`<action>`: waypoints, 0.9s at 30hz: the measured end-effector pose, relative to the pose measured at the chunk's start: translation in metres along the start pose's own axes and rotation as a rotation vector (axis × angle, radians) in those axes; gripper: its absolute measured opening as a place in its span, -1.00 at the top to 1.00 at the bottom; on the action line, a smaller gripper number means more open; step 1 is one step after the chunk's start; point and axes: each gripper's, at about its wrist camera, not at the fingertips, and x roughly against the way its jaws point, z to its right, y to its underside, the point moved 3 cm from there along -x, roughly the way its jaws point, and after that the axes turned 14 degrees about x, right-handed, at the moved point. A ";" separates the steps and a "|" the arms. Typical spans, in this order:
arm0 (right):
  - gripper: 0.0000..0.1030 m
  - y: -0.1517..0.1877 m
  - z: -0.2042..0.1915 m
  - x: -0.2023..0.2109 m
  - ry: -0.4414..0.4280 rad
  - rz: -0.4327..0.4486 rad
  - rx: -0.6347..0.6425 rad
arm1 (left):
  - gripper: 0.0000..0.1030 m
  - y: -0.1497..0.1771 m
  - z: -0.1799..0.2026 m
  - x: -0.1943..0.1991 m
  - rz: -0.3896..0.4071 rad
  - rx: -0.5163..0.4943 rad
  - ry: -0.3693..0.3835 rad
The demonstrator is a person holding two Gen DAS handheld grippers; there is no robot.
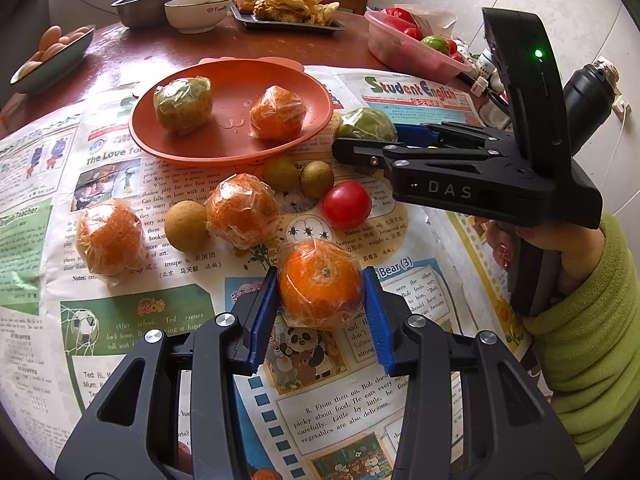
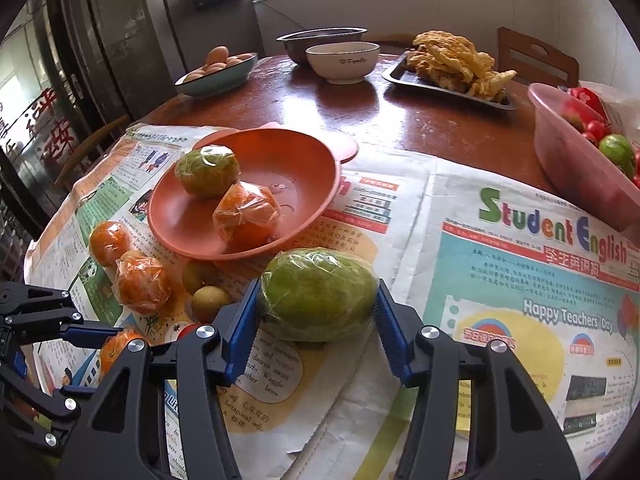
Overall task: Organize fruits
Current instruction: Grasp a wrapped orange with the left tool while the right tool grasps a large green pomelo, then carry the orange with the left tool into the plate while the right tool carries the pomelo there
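Observation:
My left gripper point(image 1: 322, 300) is shut on a plastic-wrapped orange point(image 1: 320, 280) that rests on the newspaper, blue pads pressing both its sides. My right gripper point(image 2: 316, 312) is shut on a wrapped green fruit point(image 2: 316, 292), also resting on the paper; in the left wrist view that green fruit point(image 1: 364, 124) sits just right of the plate. The orange-red plate point(image 1: 232, 156) point(image 2: 240, 256) holds a wrapped green fruit point(image 1: 182, 104) and a wrapped orange point(image 1: 278, 114). Loose on the paper lie two wrapped oranges point(image 1: 110, 236) point(image 1: 242, 210), three small brown fruits point(image 1: 186, 226) and a red tomato point(image 1: 346, 204).
Beyond the newspaper the round wooden table carries a bowl of eggs point(image 2: 216, 72), a white bowl point(image 2: 342, 60), a steel basin point(image 2: 320, 36), a tray of fried food point(image 2: 452, 68) and a pink basin of tomatoes point(image 2: 560, 152). A black flask point(image 1: 588, 96) stands at the right edge. A green sleeve point(image 1: 592, 320) holds the right gripper.

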 end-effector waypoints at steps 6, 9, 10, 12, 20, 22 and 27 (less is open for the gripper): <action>-0.03 0.007 0.001 0.011 0.003 0.015 -0.025 | 0.36 0.000 0.000 0.002 -0.006 -0.004 0.004; -0.03 0.009 -0.001 0.019 0.002 0.028 -0.035 | 0.36 -0.001 0.003 0.008 -0.001 -0.014 0.014; -0.03 0.010 -0.001 0.021 0.001 0.031 -0.037 | 0.36 -0.002 0.004 0.011 0.004 -0.016 0.017; -0.03 0.011 -0.002 0.025 0.000 0.036 -0.040 | 0.36 -0.004 0.007 0.016 0.013 -0.021 0.025; -0.03 0.008 -0.001 0.043 0.017 0.069 -0.047 | 0.36 -0.017 0.007 0.034 0.060 -0.023 0.010; -0.03 0.007 0.000 0.048 0.021 0.079 -0.048 | 0.36 -0.020 0.005 0.036 0.066 -0.022 0.006; -0.03 0.002 -0.001 0.053 0.025 0.095 -0.048 | 0.36 -0.030 -0.002 0.040 0.080 -0.009 -0.005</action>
